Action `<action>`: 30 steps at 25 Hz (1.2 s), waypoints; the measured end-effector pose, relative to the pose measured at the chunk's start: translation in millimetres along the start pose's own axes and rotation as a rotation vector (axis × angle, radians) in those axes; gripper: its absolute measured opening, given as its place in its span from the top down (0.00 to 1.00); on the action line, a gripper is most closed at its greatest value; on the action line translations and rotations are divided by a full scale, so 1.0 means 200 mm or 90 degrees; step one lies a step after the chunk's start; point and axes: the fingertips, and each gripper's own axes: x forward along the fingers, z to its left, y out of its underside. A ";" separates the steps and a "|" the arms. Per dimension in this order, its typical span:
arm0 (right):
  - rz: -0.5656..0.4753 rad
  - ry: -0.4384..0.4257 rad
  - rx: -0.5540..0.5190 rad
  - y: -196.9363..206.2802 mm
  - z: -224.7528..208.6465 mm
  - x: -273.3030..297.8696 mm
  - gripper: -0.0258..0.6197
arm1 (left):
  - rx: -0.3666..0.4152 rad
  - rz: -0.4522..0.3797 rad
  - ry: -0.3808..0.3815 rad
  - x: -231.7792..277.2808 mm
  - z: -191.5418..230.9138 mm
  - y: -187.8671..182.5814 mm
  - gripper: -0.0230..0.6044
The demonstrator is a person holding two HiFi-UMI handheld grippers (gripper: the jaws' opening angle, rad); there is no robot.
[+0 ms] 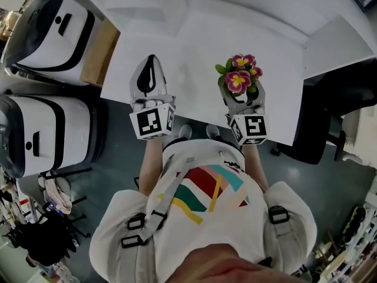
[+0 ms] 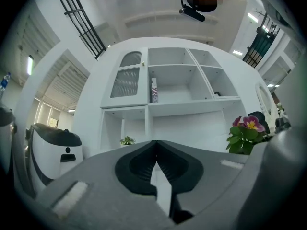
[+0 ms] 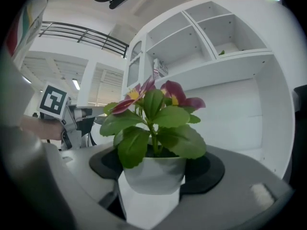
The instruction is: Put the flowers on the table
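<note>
A small white pot [image 3: 152, 175] of pink and yellow flowers [image 1: 240, 75] with green leaves [image 3: 158, 123] sits upright between the jaws of my right gripper [image 1: 240, 94], which is shut on the pot over the near edge of the white table [image 1: 194, 40]. My left gripper [image 1: 151, 69] hovers over the table to the left of the flowers, level with the right one. Its jaws are shut with nothing between them [image 2: 154, 152]. The left gripper view catches the flowers [image 2: 246, 130] at its right edge. In the right gripper view, the left gripper's marker cube [image 3: 53, 101] shows at the left.
Two large white machines [image 1: 53, 31] [image 1: 41, 134] stand left of the table, with a cardboard box [image 1: 100, 52] beside them. A black chair [image 1: 347, 99] is at the right. A white shelf unit [image 2: 168, 85] rises behind the table, holding a small green plant [image 2: 127, 140].
</note>
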 end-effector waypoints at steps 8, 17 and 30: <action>-0.020 -0.128 -0.024 -0.12 0.29 0.29 0.45 | 0.004 0.014 -0.070 -0.07 0.25 0.00 0.96; 0.007 -0.287 -0.061 -0.16 0.67 0.76 0.45 | 0.029 0.020 -0.146 -0.13 0.53 -0.04 0.96; 0.108 -0.398 -0.110 0.15 1.19 1.48 0.45 | 0.037 0.084 -0.253 -0.33 0.97 0.13 0.96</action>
